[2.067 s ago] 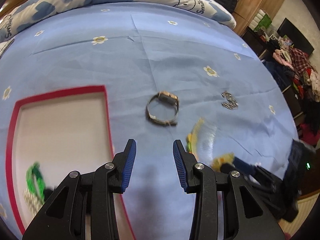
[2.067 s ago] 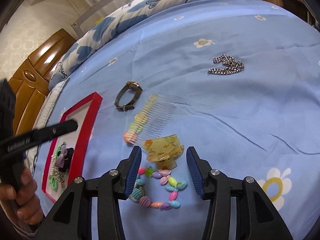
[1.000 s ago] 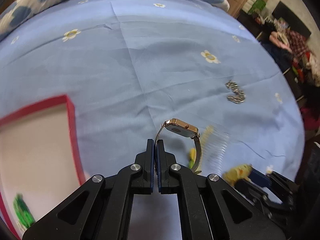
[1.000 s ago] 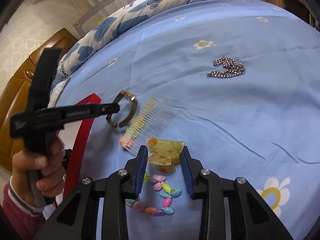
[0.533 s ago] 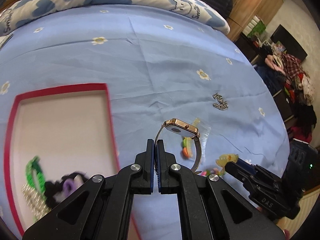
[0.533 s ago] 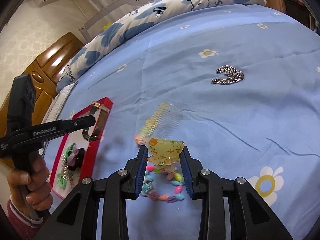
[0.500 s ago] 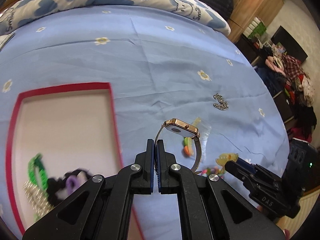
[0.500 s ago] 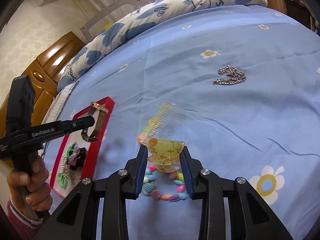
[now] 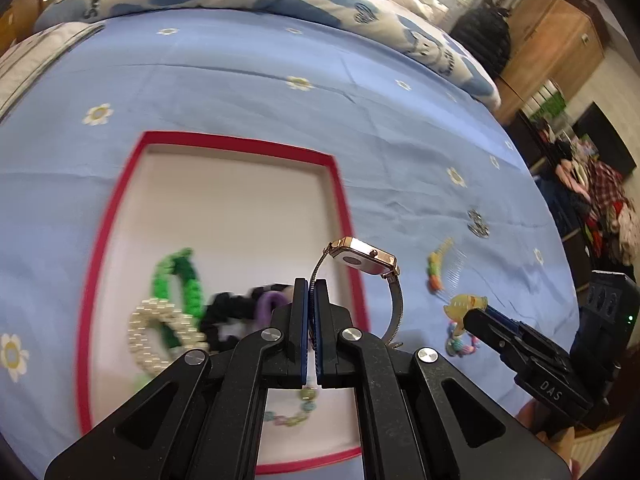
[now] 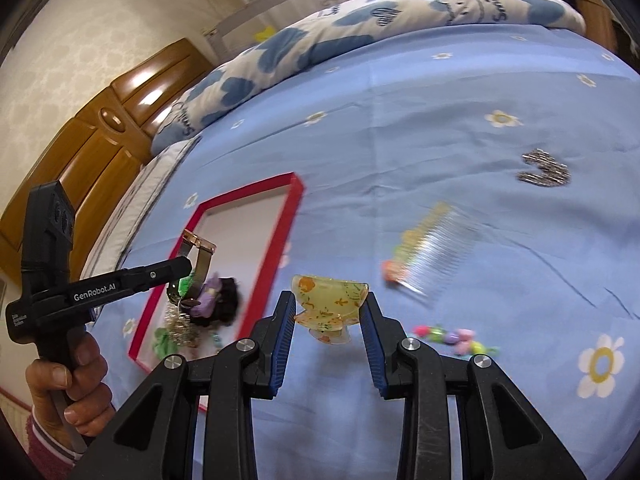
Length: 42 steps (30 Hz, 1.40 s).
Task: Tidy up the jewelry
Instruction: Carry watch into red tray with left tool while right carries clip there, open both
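1. A hand (image 10: pixel 68 376) at the far left of the right wrist view grips the left gripper's handle; its sleeve is cut off by the frame edge.
2. The tray (image 9: pixel 104 240), red-rimmed and white inside, lies on the sheet (image 9: pixel 240 92). Its near corner is hidden behind the left gripper's body in the left view.
3. In the tray sit a green band (image 9: pixel 176 276), a pearl bracelet (image 9: pixel 156 336), a black and purple scrunchie (image 9: pixel 240 308) and a pastel bead string (image 9: pixel 292 416), all smeared by blur and partly covered by the fingers.
4. The left gripper (image 9: pixel 311 308) is clamped on the mesh strap of the watch (image 9: pixel 364 258), which hangs in the air over the tray's right rim. The strap's lower end disappears behind the right finger.
5. The right gripper (image 10: pixel 328 320) pinches the yellow clip (image 10: pixel 330 304) by its two sides, lifted clear of the sheet.
6. A comb (image 10: pixel 432 252) lies on the sheet right of the tray, blurred, its teeth barely readable.
7. A bead bracelet (image 10: pixel 456 336) lies near it, partly hidden behind the right finger.
8. A chain (image 10: pixel 544 170) lies well apart, farthest right, its links a blur.
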### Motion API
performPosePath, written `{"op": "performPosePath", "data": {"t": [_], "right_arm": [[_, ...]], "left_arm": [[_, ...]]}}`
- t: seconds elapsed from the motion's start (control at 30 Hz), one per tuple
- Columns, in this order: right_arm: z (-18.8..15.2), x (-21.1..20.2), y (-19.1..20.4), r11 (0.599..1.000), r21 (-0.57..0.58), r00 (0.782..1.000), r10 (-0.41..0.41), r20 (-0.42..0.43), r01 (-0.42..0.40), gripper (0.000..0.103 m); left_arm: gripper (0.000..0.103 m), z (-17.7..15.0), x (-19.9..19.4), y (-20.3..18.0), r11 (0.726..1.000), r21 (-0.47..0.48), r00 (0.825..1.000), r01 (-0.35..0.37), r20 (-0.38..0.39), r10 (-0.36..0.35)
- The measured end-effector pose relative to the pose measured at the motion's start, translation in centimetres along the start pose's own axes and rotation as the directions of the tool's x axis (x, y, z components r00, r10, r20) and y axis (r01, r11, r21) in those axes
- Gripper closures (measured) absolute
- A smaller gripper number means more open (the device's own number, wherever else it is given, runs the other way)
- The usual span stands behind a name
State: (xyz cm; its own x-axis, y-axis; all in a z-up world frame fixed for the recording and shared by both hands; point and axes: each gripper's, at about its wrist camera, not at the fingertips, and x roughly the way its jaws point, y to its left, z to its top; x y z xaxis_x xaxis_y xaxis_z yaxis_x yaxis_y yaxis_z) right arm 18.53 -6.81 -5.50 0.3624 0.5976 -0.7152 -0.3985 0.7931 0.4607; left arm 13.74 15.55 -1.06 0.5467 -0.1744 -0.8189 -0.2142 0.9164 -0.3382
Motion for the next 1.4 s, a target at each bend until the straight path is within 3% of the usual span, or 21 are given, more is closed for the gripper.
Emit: {"op": "performPosePath", "data": {"t": [0.57, 0.97, 1.4], "right_arm": [[3.1, 7.0, 7.9, 0.987, -0.126, 0.993, 0.088, -0.083, -0.098, 0.07], [4.3, 13.7, 9.5, 0.983, -0.167, 0.981, 0.04, -0.19, -0.073, 0.07], [4.3, 15.2, 9.9, 0.973, -0.226, 0.972, 0.0, -0.237, -0.056, 0.067]], "left_arm": [[0.102, 2.4, 0.8, 7.5, 0.988, -0.114, 0.995, -0.1, 0.019, 0.103], [0.102, 3.7, 4.2, 10.4, 0.974, -0.136, 0.984, -0.18, -0.033, 0.177], [0.101, 3.5, 5.5, 10.8, 0.966, -0.125, 0.973, -0.226, -0.075, 0.217]]}}
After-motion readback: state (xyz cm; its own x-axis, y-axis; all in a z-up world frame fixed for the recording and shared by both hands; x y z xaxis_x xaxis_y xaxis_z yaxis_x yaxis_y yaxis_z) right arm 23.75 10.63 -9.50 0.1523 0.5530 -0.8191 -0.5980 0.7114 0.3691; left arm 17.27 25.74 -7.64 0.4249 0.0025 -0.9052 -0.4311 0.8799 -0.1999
